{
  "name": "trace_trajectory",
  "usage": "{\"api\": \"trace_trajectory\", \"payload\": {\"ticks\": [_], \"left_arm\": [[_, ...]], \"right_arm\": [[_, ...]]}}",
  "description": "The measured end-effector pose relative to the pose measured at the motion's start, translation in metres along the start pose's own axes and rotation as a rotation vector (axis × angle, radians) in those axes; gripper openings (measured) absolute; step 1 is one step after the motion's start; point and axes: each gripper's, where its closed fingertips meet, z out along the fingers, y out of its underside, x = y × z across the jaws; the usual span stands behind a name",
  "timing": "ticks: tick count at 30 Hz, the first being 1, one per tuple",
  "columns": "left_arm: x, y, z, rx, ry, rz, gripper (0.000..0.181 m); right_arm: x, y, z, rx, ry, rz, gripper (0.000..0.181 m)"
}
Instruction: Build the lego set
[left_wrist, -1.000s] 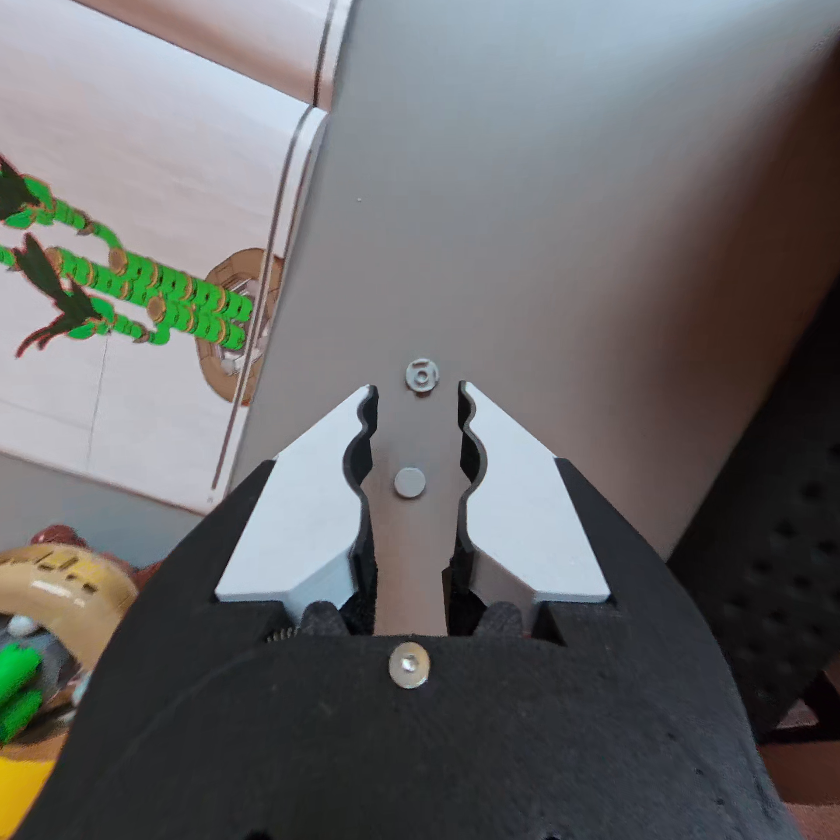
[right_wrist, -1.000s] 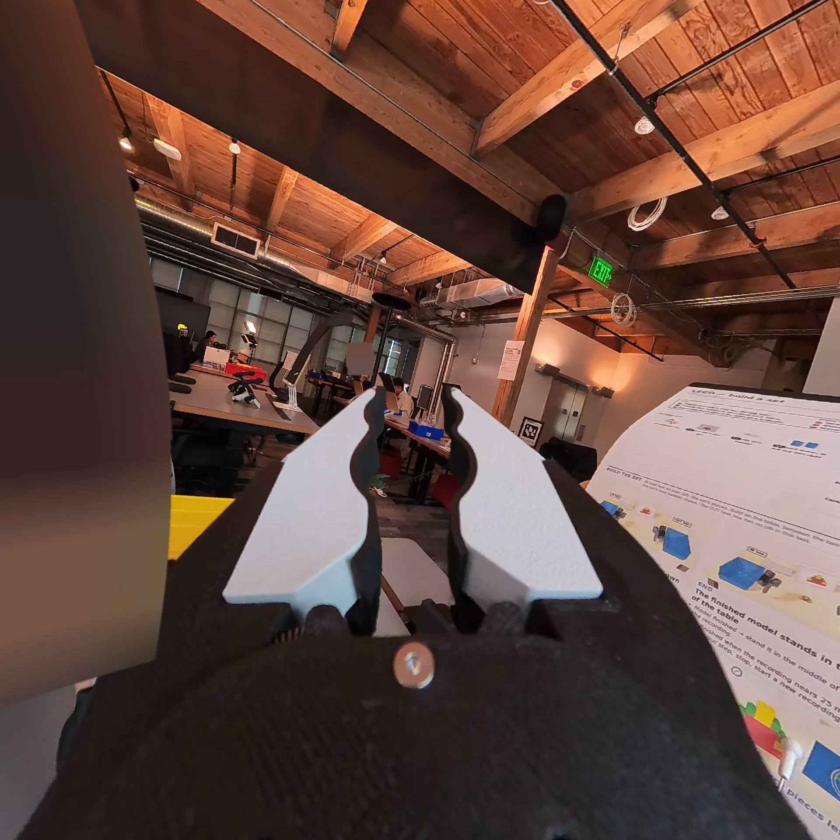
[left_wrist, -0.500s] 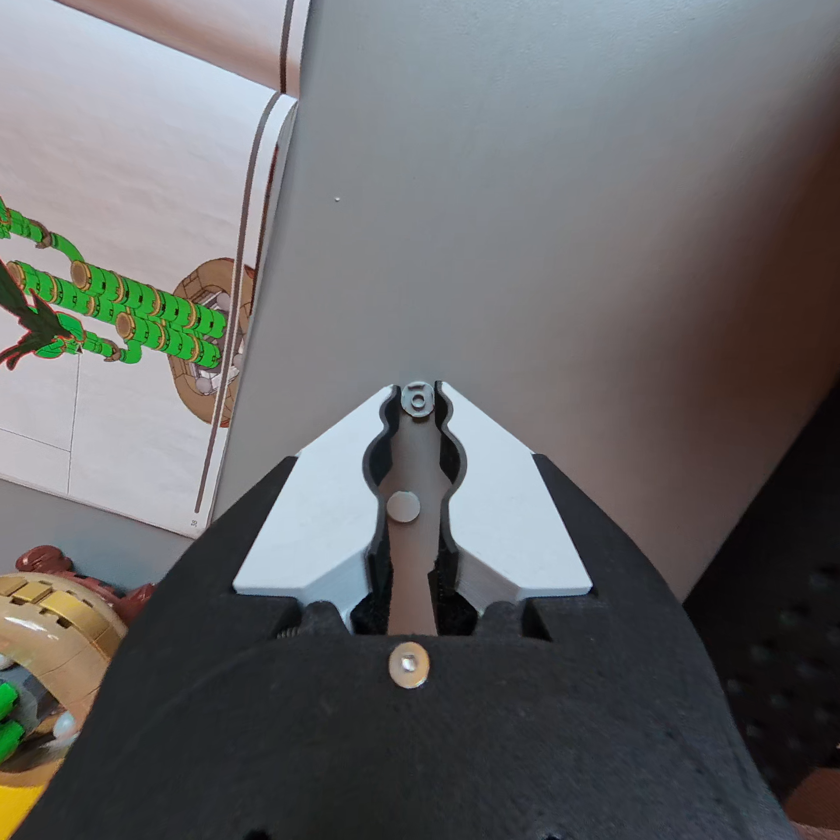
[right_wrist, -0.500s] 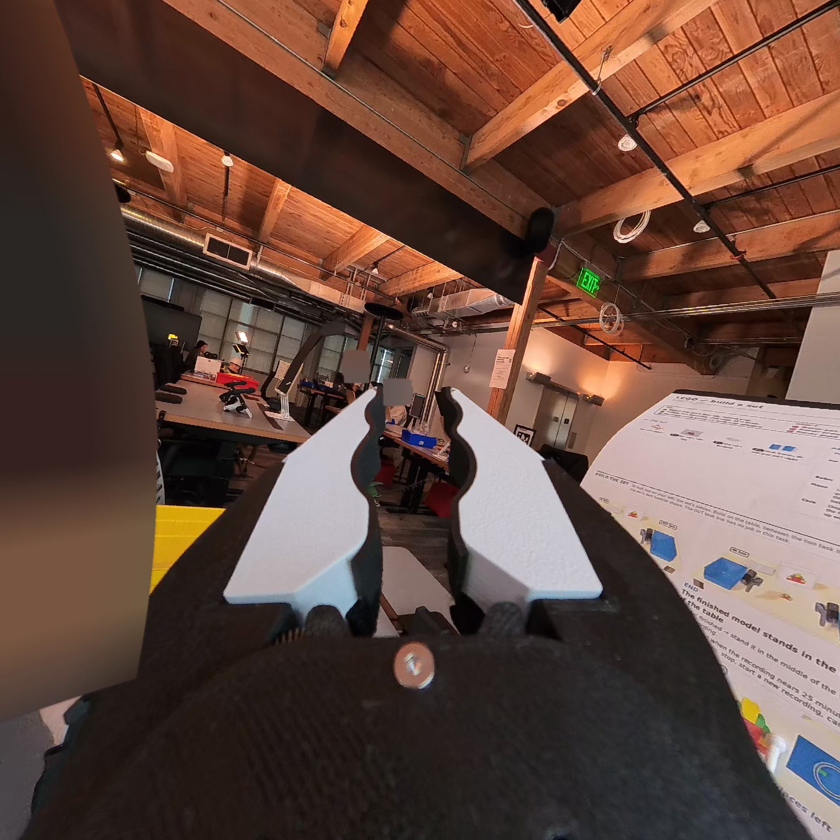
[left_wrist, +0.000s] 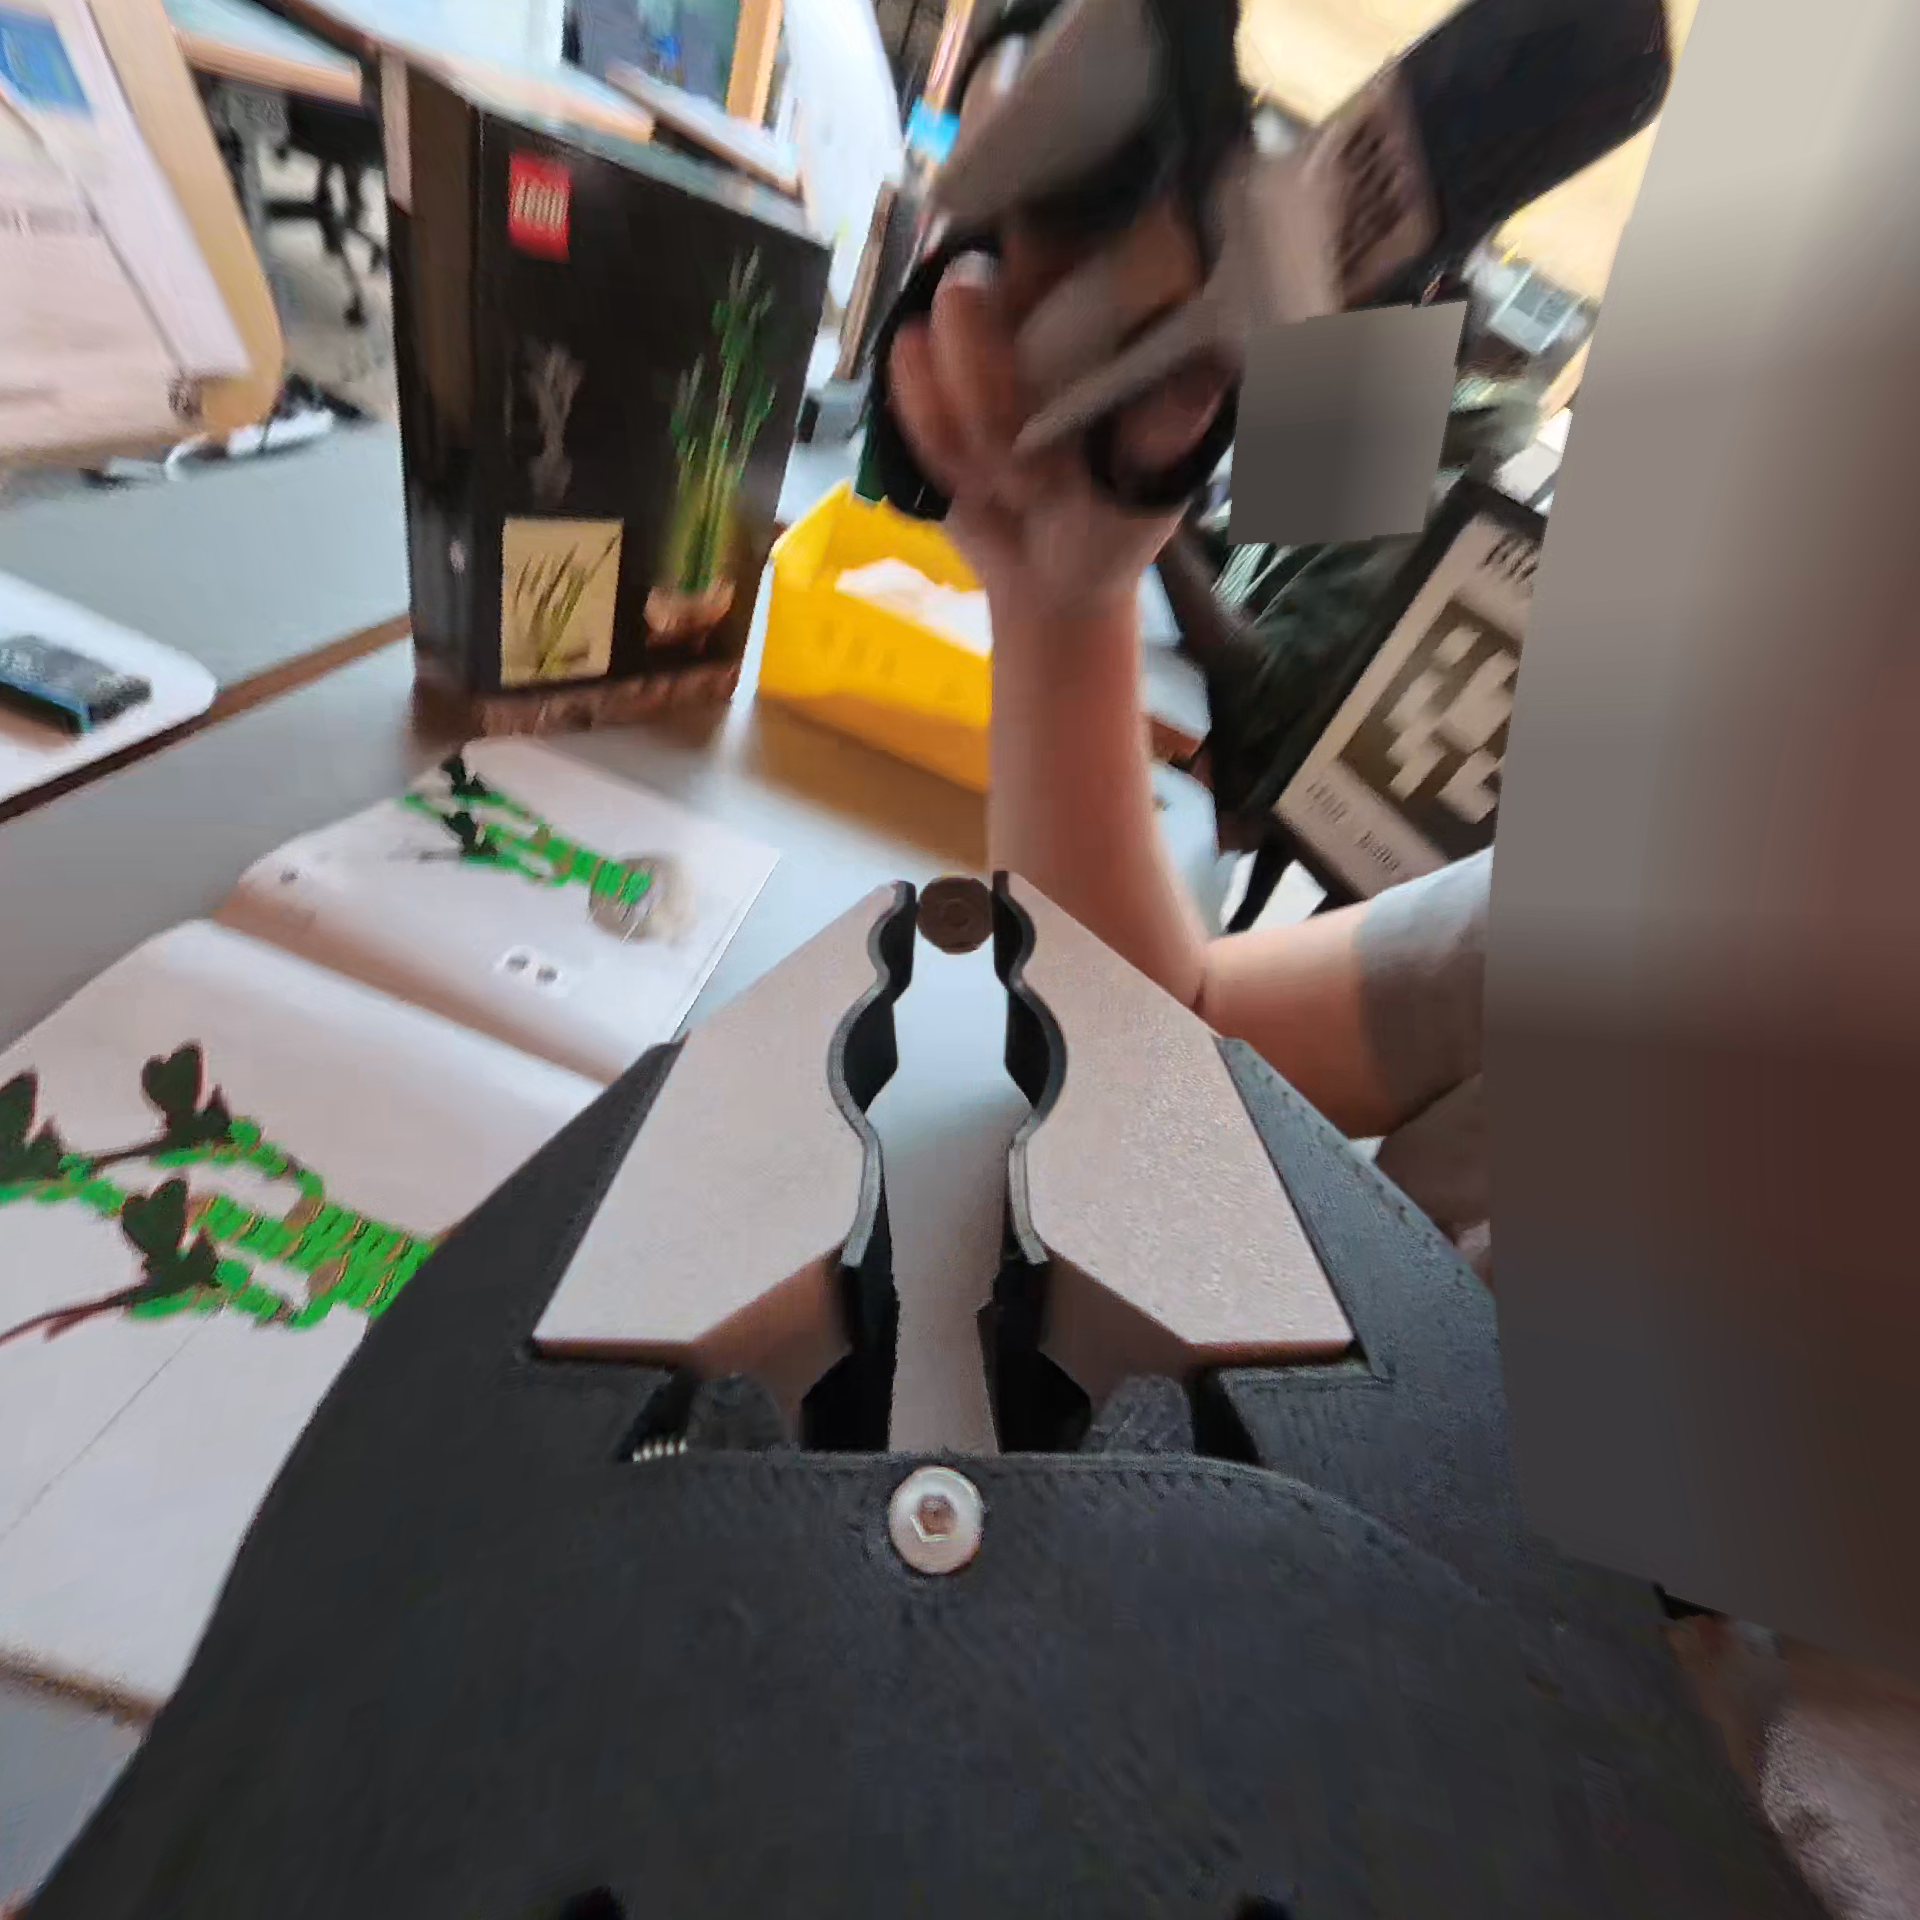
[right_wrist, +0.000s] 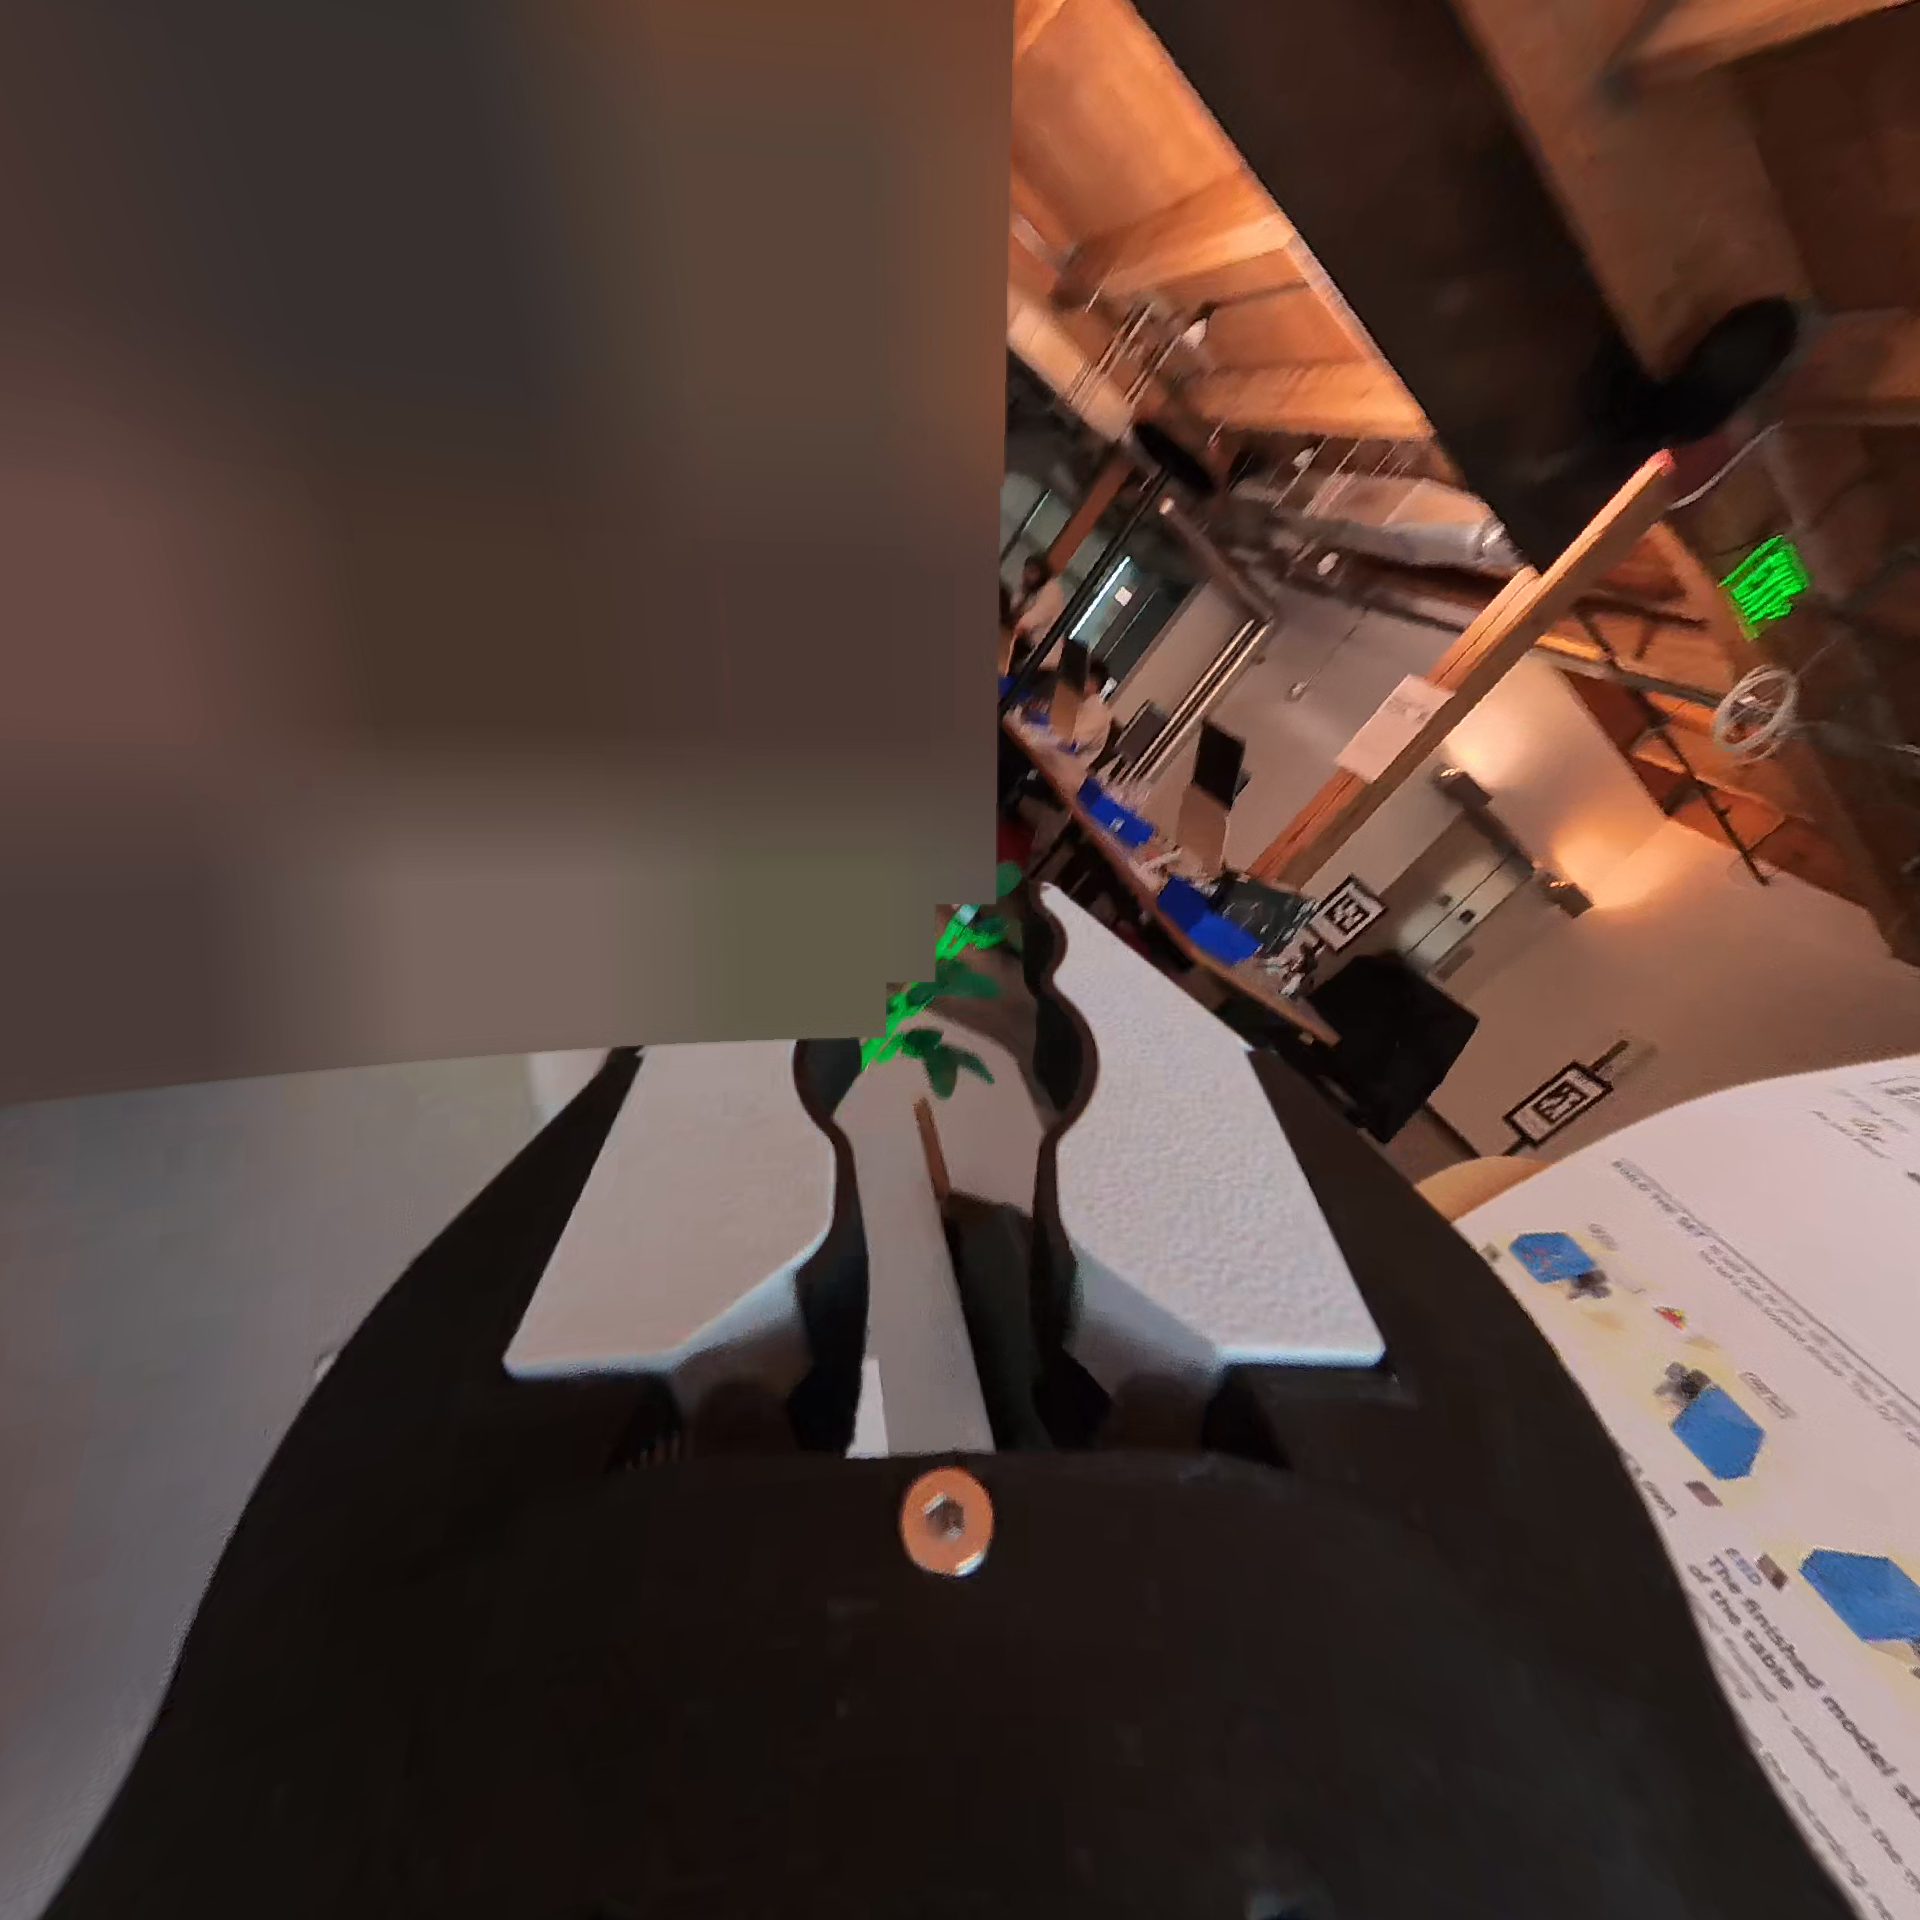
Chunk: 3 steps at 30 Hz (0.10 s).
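Note:
My left gripper (left_wrist: 954, 914) is shut on a small round lego piece (left_wrist: 954, 918), pinched at the very fingertips and held above the table. The open instruction booklet (left_wrist: 416, 997) with green bamboo pictures lies to its left. My right gripper (right_wrist: 935, 935) is open and empty; a blur patch hides its left fingertip. Green lego leaves (right_wrist: 935, 997) show beyond its fingers. It also appears in the left wrist view (left_wrist: 1143, 260), raised high in a person's hand (left_wrist: 1018, 447) and blurred by motion.
A dark lego box (left_wrist: 582, 447) stands upright behind the booklet, with a yellow bin (left_wrist: 883, 644) to its right. The person's forearm (left_wrist: 1081, 810) is just beyond my left fingertips. A printed sheet (right_wrist: 1714, 1351) stands at the right of the right wrist view. One gripper's finger ends stand about 12 cm off the other's.
My left gripper closed on the small round piece and lifted it off the grey surface, swinging up to face the table. My right gripper tilted and stayed open.

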Motion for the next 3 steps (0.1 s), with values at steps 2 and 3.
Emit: {"api": "trace_trajectory", "payload": {"ticks": [2, 3], "left_arm": [[0.003, -0.018, -0.014, 0.093, 0.053, -0.033, 0.013], [0.005, -0.025, -0.02, 0.136, 0.09, -0.067, 0.013]], "right_arm": [[-0.016, 0.014, 0.007, -0.066, -0.087, -0.015, 0.028], [-0.023, 0.019, 0.01, -0.09, -0.128, -0.015, 0.028]]}}
